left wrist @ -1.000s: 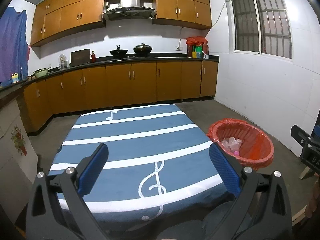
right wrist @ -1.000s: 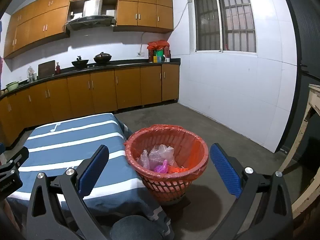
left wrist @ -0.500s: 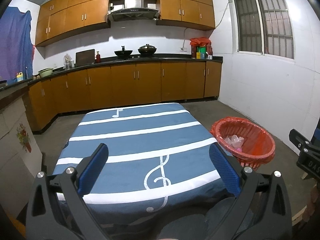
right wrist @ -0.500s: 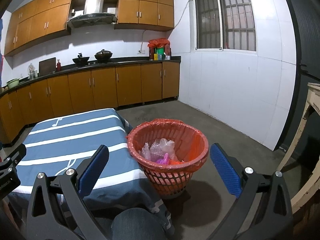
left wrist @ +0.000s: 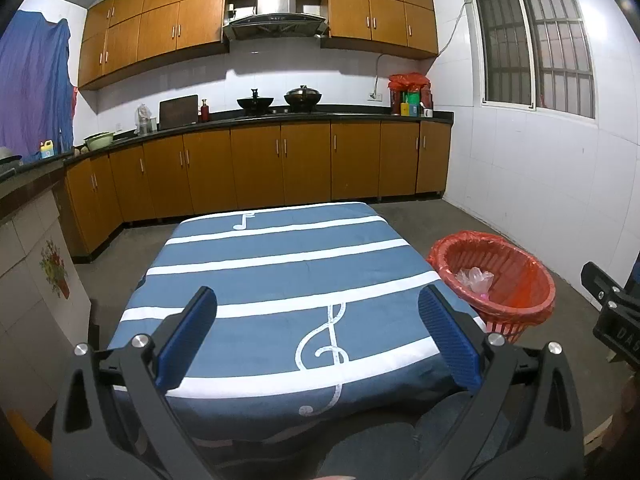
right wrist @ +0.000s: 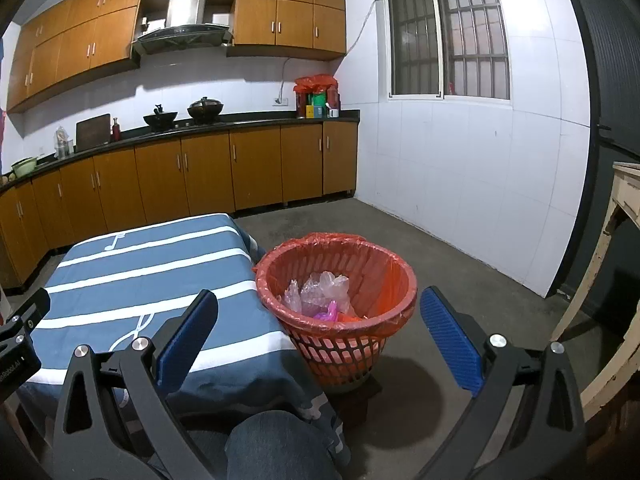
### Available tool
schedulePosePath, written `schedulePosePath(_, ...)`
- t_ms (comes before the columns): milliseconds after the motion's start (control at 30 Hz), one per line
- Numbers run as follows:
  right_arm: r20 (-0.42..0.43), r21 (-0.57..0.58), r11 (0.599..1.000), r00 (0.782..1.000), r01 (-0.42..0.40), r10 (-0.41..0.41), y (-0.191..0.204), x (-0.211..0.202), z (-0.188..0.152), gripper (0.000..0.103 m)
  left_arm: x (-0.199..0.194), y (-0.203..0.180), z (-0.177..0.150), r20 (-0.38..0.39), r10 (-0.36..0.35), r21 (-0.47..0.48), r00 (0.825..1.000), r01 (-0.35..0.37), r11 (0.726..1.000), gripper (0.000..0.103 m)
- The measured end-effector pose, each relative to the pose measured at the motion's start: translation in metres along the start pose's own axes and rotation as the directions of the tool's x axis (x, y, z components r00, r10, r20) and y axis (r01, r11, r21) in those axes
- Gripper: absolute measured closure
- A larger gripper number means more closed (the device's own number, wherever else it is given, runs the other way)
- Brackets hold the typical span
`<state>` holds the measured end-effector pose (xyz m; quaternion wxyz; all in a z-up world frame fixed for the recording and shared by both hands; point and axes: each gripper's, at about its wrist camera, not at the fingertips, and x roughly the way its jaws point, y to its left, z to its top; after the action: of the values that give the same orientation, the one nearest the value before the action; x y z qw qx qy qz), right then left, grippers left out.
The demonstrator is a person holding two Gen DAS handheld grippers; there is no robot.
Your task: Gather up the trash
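Trash (right wrist: 320, 294) is lying in the red basket (right wrist: 394, 276), which is standing on the floor just beside the right-hand edge of the table (left wrist: 280, 268); what is showing inside is crumpled clear plastic film with a scrap of pink and something orange under it. No loose piece is showing on the striped cloth of the table beside the basket, so by my judgement the collecting is looking finished or close to it (whatever may be lying on the floor behind the basket is hidden). The left gripper (left wrist: 318, 334) is hovering over the near end of the table, to the left of the basket, with its jaws standing wide apart and nothing between them. The right gripper (right wrist: 318, 334) is hanging above and just in front of the basket, its jaws also spread wide and empty. The film is looking very light, soft and slippery; it would be crushing flat under the pads rather than resisting, so a bunched fold standing proud of the heap is seeming the best place to pinch, not a flat sheet. The thin red liner (right wrist: 340, 238) folded over the basket rim is looking easy to snag or tear, so reaching in well clear of that rim is seeming wise.
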<state>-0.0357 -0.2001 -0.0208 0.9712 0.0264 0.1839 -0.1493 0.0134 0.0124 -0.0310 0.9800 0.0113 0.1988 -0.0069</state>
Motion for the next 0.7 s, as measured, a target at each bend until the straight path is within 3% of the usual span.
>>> schedulePosePath(700,-0.002,-0.002,1.0,1.0,-0.003,0.003,0.0005,-0.0009,-0.003,0.003,-0.0037,-0.0047,-0.0009,0.008,-0.005,0.002,1.0,0.005,1.0,0.004)
